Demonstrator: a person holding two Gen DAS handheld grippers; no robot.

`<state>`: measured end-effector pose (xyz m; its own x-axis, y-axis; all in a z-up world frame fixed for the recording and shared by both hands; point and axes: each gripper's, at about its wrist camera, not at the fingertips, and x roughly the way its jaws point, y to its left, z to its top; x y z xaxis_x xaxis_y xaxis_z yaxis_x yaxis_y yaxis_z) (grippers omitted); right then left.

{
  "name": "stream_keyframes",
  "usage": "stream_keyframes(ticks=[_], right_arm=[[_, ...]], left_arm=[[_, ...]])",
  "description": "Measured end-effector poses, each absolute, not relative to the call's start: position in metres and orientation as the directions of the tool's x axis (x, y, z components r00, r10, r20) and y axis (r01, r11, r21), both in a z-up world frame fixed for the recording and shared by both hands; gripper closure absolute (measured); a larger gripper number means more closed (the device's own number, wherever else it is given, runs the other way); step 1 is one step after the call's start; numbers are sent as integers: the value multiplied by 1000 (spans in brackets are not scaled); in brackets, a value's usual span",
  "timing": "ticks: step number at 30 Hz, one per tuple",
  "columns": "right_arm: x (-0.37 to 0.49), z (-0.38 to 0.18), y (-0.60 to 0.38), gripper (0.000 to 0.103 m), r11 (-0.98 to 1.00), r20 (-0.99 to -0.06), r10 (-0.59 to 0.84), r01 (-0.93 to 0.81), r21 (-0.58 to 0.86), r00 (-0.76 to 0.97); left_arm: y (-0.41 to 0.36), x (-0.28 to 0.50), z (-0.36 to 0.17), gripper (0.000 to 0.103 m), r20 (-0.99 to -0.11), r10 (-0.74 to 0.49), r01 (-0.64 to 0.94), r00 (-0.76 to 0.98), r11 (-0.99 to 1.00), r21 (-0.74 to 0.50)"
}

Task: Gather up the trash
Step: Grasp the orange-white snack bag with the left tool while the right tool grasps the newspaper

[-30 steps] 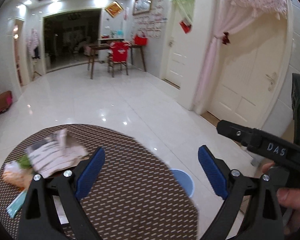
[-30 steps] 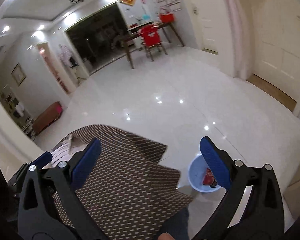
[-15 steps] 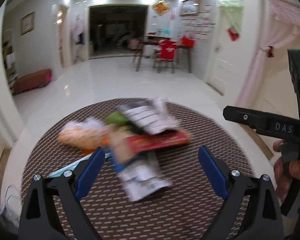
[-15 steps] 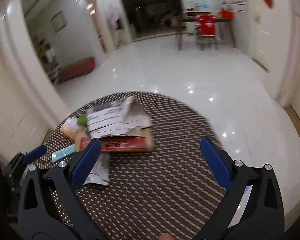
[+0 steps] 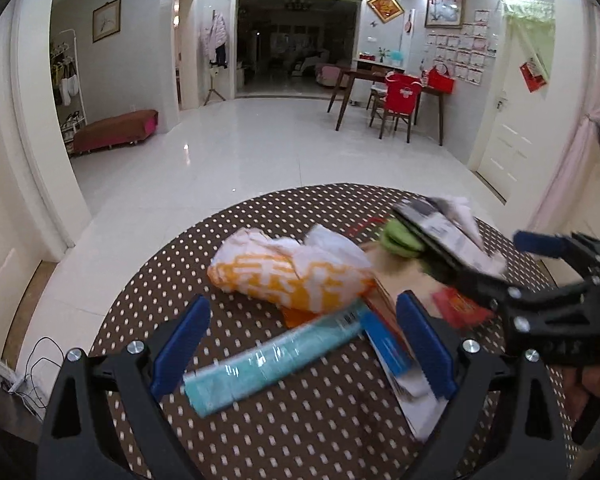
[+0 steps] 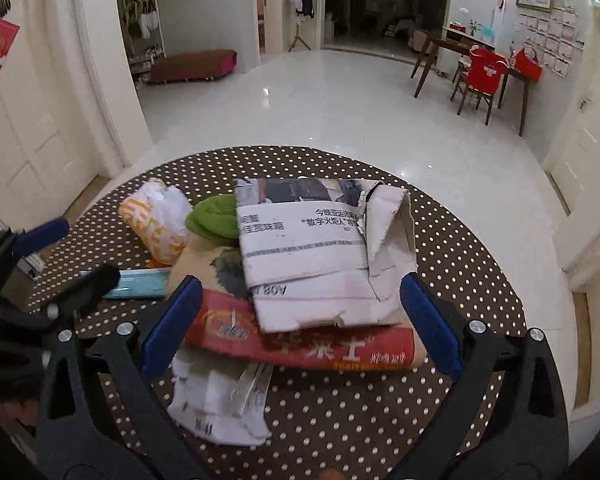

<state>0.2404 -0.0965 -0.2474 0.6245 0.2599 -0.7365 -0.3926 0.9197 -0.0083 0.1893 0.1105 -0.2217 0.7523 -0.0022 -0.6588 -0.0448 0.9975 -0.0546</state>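
Two handheld tools reach over a round, dotted brown surface [image 6: 460,232] carrying a heap of trash. Both are released, fingers spread wide, grasping nothing.

At the left of the heap, toward the surface's left edge, lies a crumpled orange-and-white wrapper [image 5: 292,272]. In front of it lies a long teal packet [image 5: 272,360], which sits directly between the spread fingers of the left tool [image 5: 300,348]. To do this pickup well, that tool should probably settle lower so its pads straddle the packet's narrow width, then close; the film looks slick and could slip.

Further right, near the surface's middle, a green crumpled item [image 6: 214,216] peeks out beside a folded newspaper [image 6: 320,248], which rests on a red printed package [image 6: 300,348]. A torn white wrapper [image 6: 220,400] lies at the near edge. The right tool [image 6: 300,324] hangs just above the red package, whose width nearly fills the gap, so gripping a thin edge seems wiser.
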Motion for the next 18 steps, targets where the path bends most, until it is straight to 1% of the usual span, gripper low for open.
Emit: stream_keyframes(ticks=[3, 4, 5, 6, 7, 9, 11, 13, 14, 16, 18], right_arm=[[250, -253, -94, 13, 920, -744, 247, -391, -20, 620], [253, -255, -92, 23, 919, -747, 250, -395, -19, 616], [255, -256, -91, 37, 916, -754, 248, -401, -22, 608], [256, -258, -90, 41, 914, -759, 246, -404, -26, 603], [257, -260, -90, 48, 913, -763, 245, -408, -26, 598], [256, -260, -93, 49, 908, -765, 249, -417, -28, 594], [256, -261, -91, 55, 901, -766, 259, -432, -27, 588], [256, -260, -90, 62, 896, -768, 264, -444, -30, 584], [255, -261, -88, 64, 894, -768, 266, -447, -30, 583], [256, -260, -87, 65, 891, -769, 273, -454, -24, 578], [256, -259, -85, 66, 889, -769, 273, -456, -27, 578]], left_arm=[[112, 212, -228, 11, -659, 9, -35, 752, 999, -27], [114, 219, -230, 11, -659, 23, -27, 752, 1000, 4], [116, 224, -231, 11, -658, 19, -10, 752, 1000, 17], [119, 228, -232, 11, -662, 2, 19, 750, 999, 26], [122, 232, -233, 11, -664, -9, 42, 748, 999, 34], [127, 235, -236, 11, -668, -17, 113, 744, 989, 100], [127, 236, -241, 11, -676, -22, 194, 737, 964, 180], [126, 239, -246, 11, -689, -45, 280, 723, 931, 233], [126, 241, -248, 11, -697, -59, 316, 715, 916, 247], [125, 247, -249, 11, -712, -102, 400, 695, 877, 265], [125, 259, -255, 11, -748, -145, 495, 648, 826, 269]])
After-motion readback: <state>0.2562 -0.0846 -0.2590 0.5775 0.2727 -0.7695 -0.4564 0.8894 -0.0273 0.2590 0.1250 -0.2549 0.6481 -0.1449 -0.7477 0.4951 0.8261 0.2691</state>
